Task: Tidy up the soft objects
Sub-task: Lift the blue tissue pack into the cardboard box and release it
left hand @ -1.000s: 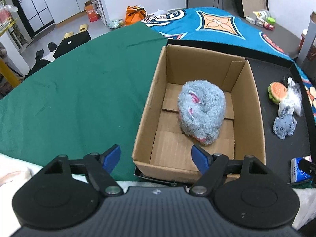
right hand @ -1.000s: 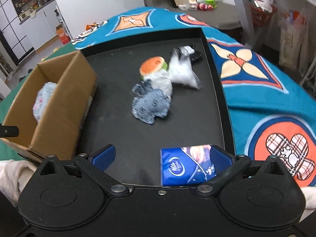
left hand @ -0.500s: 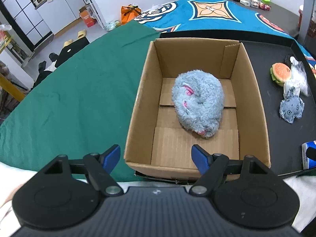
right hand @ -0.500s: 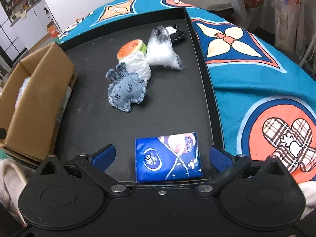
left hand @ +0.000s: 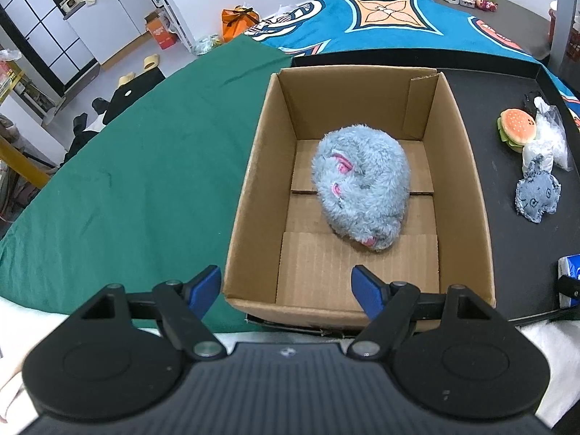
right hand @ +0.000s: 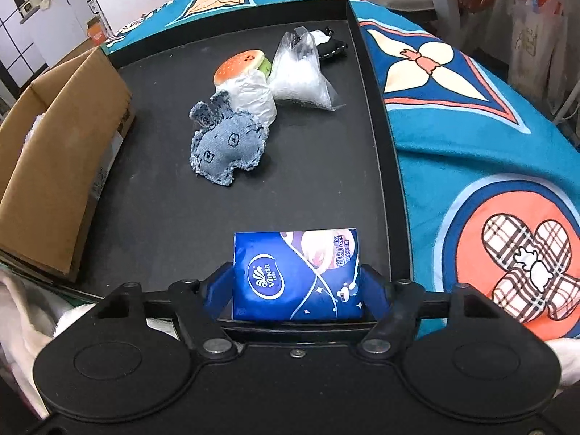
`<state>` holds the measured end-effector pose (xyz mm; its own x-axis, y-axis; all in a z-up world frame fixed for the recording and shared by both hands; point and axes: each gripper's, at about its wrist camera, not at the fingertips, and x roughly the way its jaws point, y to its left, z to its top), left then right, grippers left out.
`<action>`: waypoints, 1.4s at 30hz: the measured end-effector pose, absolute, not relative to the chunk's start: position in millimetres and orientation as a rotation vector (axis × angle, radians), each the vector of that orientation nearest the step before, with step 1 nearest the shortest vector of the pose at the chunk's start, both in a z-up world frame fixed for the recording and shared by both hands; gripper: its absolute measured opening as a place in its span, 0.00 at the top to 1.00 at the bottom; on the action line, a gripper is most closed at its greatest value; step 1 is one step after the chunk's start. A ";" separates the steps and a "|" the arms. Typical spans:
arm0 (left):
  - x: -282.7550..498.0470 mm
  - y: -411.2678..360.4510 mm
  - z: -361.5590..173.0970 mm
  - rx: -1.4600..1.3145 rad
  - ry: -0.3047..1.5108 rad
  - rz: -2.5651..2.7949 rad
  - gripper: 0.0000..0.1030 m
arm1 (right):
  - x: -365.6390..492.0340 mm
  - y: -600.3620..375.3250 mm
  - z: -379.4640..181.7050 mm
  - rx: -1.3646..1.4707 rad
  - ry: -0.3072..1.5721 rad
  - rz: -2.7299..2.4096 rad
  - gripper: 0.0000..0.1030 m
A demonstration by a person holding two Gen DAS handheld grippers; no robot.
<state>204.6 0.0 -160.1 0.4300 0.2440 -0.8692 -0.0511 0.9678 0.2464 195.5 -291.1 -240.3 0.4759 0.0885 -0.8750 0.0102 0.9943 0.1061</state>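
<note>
A grey plush mouse lies inside the open cardboard box. My left gripper is open and empty, just in front of the box's near wall. My right gripper is shut on a blue tissue pack at the near edge of the black tray. Further on the tray lie a denim plush, a burger plush, a white wrapped bundle, a clear bag of white stuffing and a black-and-white toy.
The box stands at the tray's left end, partly on green cloth. A blue patterned cloth covers the table right of the tray. The tray has a raised rim. Cabinets, shoes and an orange bag are on the floor beyond.
My right gripper has moved onto the tissue pack and closed its fingers on both sides of it. My left gripper has shifted slightly, staying open in front of the box.
</note>
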 end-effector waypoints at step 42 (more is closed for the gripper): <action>193.4 55.5 -152.3 -0.112 1.016 0.157 0.43 | 216.5 -186.1 -130.1 -0.038 0.760 0.266 0.32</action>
<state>193.4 55.5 -152.3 0.5169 0.0787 -0.8524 -0.1828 0.9829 -0.0201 216.5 -186.1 -130.1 0.6932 0.2247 -0.6849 -0.2522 0.9657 0.0616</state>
